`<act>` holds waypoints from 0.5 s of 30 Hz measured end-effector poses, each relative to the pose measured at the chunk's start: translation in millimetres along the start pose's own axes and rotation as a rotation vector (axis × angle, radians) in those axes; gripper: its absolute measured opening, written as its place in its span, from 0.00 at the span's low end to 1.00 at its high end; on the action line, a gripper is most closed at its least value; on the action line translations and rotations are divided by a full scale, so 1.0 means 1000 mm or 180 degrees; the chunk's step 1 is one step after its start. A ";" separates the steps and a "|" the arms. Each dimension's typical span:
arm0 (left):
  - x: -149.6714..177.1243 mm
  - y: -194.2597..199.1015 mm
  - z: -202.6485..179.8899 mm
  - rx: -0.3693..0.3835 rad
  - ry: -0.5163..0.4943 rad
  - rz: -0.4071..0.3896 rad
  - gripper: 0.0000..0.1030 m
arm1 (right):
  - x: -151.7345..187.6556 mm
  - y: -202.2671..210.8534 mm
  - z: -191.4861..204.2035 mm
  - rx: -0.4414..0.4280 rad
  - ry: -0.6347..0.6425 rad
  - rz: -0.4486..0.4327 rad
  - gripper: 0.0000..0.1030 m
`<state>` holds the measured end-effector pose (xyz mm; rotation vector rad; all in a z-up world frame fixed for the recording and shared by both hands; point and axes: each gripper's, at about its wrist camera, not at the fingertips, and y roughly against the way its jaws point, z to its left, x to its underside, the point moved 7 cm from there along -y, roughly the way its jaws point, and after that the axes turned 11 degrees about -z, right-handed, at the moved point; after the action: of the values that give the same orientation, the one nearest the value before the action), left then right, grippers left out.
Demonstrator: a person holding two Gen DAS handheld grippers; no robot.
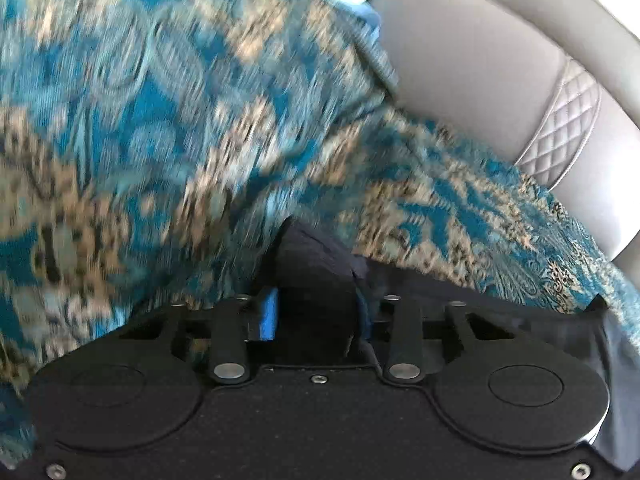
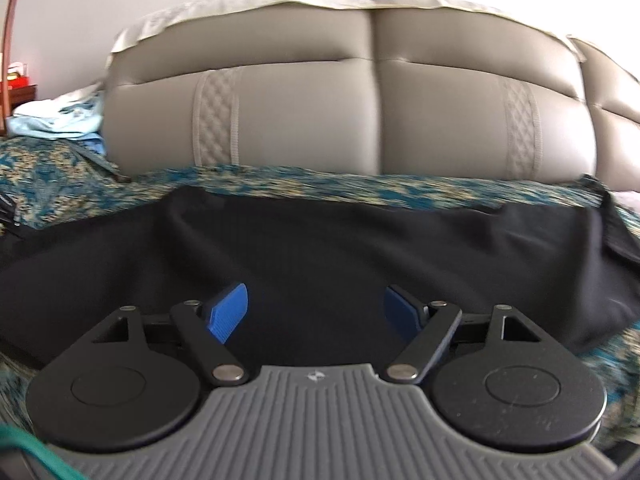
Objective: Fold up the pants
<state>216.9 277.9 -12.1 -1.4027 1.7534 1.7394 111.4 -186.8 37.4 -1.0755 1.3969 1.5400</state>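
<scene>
The pants point(image 2: 320, 248) are black and lie spread across the blue and gold patterned bed cover point(image 2: 60, 180). My right gripper point(image 2: 316, 308) is open, its blue pads point(image 2: 228, 312) apart just above the cloth, holding nothing. My left gripper point(image 1: 316, 312) is shut on a fold of the black pants point(image 1: 312, 264), which bunches up between its blue pads point(image 1: 268, 316). More black cloth trails off to the right in the left wrist view. That view is blurred by motion.
A grey padded headboard point(image 2: 360, 112) stands behind the bed, also in the left wrist view point(image 1: 500, 60). Light blue cloth point(image 2: 60, 120) is piled at the far left by a wooden stand point(image 2: 12, 40). A green cable point(image 2: 32, 452) crosses the lower left.
</scene>
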 end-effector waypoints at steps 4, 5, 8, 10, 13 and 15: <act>-0.017 0.016 -0.011 -0.0047 -0.0199 -0.0441 0.23 | -0.007 -0.025 0.033 -0.0195 0.0093 -0.0031 0.84; -0.023 0.016 -0.013 -0.0038 -0.0211 -0.0498 0.23 | -0.009 -0.030 0.039 -0.0233 0.0101 -0.0038 0.84; -0.027 0.005 -0.009 -0.0155 -0.0277 -0.0458 0.26 | -0.012 -0.044 0.055 -0.0348 0.0103 -0.0051 0.85; -0.018 -0.009 -0.006 -0.0285 -0.0407 -0.0309 0.32 | -0.011 -0.052 0.062 -0.0399 0.0122 -0.0027 0.85; -0.005 -0.015 -0.006 -0.0456 -0.0556 -0.0198 0.42 | -0.008 -0.061 0.061 -0.0446 0.0238 0.0019 0.85; -0.002 -0.004 -0.009 -0.0522 -0.0659 -0.0302 0.48 | -0.008 -0.065 0.051 -0.0390 0.0315 0.0023 0.85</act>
<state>224.2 271.2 -10.9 -1.2916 1.4427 1.9361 170.9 -130.3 24.8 -1.2368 1.3882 1.6139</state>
